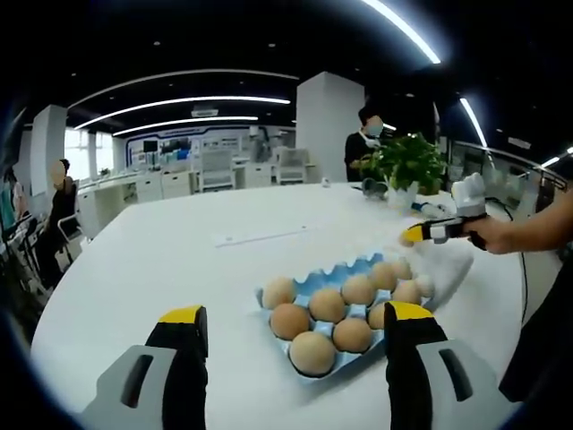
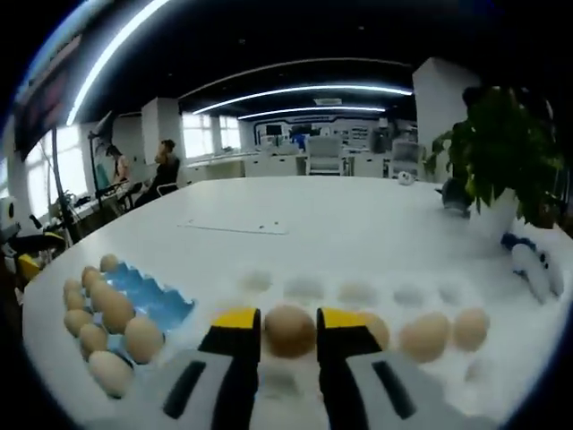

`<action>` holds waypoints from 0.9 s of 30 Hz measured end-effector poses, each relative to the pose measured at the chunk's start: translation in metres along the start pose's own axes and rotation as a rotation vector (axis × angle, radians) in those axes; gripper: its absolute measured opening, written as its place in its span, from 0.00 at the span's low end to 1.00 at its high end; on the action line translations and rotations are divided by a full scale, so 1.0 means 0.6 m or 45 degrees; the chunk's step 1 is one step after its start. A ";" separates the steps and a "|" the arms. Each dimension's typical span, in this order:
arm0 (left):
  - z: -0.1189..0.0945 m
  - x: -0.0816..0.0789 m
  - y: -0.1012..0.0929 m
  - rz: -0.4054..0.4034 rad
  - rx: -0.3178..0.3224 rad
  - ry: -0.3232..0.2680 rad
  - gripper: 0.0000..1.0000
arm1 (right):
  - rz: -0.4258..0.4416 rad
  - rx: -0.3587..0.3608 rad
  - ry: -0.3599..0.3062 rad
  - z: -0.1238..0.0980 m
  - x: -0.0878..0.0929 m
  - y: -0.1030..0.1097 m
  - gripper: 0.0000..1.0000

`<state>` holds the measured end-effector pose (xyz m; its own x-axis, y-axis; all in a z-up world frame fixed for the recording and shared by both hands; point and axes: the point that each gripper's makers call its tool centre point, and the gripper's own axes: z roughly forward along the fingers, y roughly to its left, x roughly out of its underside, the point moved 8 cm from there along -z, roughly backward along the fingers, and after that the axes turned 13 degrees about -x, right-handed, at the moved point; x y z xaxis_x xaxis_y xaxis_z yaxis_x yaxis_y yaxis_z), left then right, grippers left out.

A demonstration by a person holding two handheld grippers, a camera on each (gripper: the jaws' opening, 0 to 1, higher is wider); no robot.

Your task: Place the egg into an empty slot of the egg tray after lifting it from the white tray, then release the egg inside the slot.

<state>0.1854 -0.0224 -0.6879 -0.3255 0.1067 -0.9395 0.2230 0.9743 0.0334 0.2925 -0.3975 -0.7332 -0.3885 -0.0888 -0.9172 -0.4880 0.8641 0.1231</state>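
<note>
Presently, right hand-held gripper (image 2: 288, 324), bottom centre of the right gripper view: jaws drawn in on either side of one egg (image 2: 288, 330), touching or nearly so, apparently gripping it for the lift. That egg sits in the white tray (image 2: 358, 293), lower middle of frame, with further eggs (image 2: 423, 336) at lower right and bare hollows behind. Blue egg tray (image 2: 148, 300), lower left: mostly filled, with open slots on the near blue side, the likely destination. Left hand-held gripper (image 1: 291, 327), bottom of the left gripper view: jaws spread wide, holding nothing, idle just short of the egg tray. White desk (image 1: 179, 269) carries both trays; potted plant (image 2: 501, 152) at upper right.
</note>
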 end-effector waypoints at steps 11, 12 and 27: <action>-0.001 -0.002 0.010 0.000 -0.020 0.000 0.82 | -0.194 -0.020 0.057 0.012 0.014 -0.009 0.27; -0.001 -0.002 0.010 -0.001 -0.018 0.000 0.82 | -0.208 -0.022 0.065 0.013 0.013 -0.009 0.27; 0.000 -0.004 0.010 0.001 -0.017 -0.003 0.82 | -0.142 -0.057 0.018 -0.006 -0.013 -0.010 0.25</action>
<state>0.1875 -0.0171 -0.6855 -0.3234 0.1070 -0.9402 0.2106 0.9768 0.0388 0.2957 -0.4034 -0.7255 -0.3407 -0.1900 -0.9208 -0.5630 0.8256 0.0381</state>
